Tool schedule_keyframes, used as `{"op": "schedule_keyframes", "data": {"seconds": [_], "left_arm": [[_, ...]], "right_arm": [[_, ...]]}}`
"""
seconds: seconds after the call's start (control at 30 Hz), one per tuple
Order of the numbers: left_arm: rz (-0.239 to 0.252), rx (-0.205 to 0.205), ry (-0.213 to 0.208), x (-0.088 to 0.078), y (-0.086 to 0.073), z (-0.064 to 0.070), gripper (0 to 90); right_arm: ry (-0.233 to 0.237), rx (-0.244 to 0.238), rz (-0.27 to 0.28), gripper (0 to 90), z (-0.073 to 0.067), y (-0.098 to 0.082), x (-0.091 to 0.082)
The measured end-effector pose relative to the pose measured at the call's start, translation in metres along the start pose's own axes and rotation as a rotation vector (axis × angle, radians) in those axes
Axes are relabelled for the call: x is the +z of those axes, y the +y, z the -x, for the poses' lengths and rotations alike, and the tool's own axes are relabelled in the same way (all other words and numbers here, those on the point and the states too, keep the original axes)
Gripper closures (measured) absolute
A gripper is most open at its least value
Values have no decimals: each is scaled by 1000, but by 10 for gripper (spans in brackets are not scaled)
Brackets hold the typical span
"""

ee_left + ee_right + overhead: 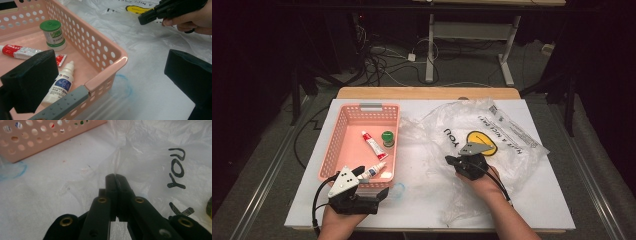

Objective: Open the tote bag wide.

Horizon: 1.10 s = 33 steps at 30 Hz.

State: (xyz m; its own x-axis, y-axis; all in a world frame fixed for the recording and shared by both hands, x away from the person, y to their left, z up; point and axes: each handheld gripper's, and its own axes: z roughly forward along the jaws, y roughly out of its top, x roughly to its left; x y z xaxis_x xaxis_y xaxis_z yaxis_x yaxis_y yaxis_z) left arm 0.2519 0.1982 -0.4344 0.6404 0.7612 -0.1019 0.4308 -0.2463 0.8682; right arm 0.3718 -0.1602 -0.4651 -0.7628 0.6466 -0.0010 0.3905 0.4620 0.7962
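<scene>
— While the right tool (115, 176) has its jaws pressed together on a fold of the clear plastic bag (492, 135), where does that bag lie?

— Spread crumpled over the right half of the white counter (422, 200), just beside the pink basket (332, 145). Black lettering and a yellow smiley are printed on it. The pinch sits near the bag's left part, close to the word "YOU".

— How is the person's right hand (484, 182) held?

— It comes in from the bottom edge, forearm angled up and leftward, with the tool pointing toward the basket and low over the plastic.

— And the left tool (110, 72)?

— Gaping wide, nothing between its pads. It hovers at the basket's near corner, one jaw over the inside, the other over the counter outside.

— What does the basket hold?

— A red-and-white tube (373, 144), a small jar with a green lid (387, 138) standing upright, and a white dropper bottle (373, 171) lying near the front wall.

— Anything one camera gives that another misses?

— The left gripper view shows the bottle's blue label and the basket's grey handle (62, 106); the right gripper view shows the film drawn up into a thin ridge at the jaw tips; both show a faint blue ring (123, 86) on the counter.
</scene>
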Motion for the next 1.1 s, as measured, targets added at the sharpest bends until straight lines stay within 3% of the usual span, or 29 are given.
{"op": "schedule_keyframes", "data": {"seconds": [0.73, 1.1], "left_arm": [[-1, 1, 6, -1, 0, -2, 0], [6, -32, 8, -4, -1, -10, 0]], "right_arm": [[-70, -14, 220, 900, 7, 20, -46], [-108, -17, 316, 900, 11, 30, -67]]}}
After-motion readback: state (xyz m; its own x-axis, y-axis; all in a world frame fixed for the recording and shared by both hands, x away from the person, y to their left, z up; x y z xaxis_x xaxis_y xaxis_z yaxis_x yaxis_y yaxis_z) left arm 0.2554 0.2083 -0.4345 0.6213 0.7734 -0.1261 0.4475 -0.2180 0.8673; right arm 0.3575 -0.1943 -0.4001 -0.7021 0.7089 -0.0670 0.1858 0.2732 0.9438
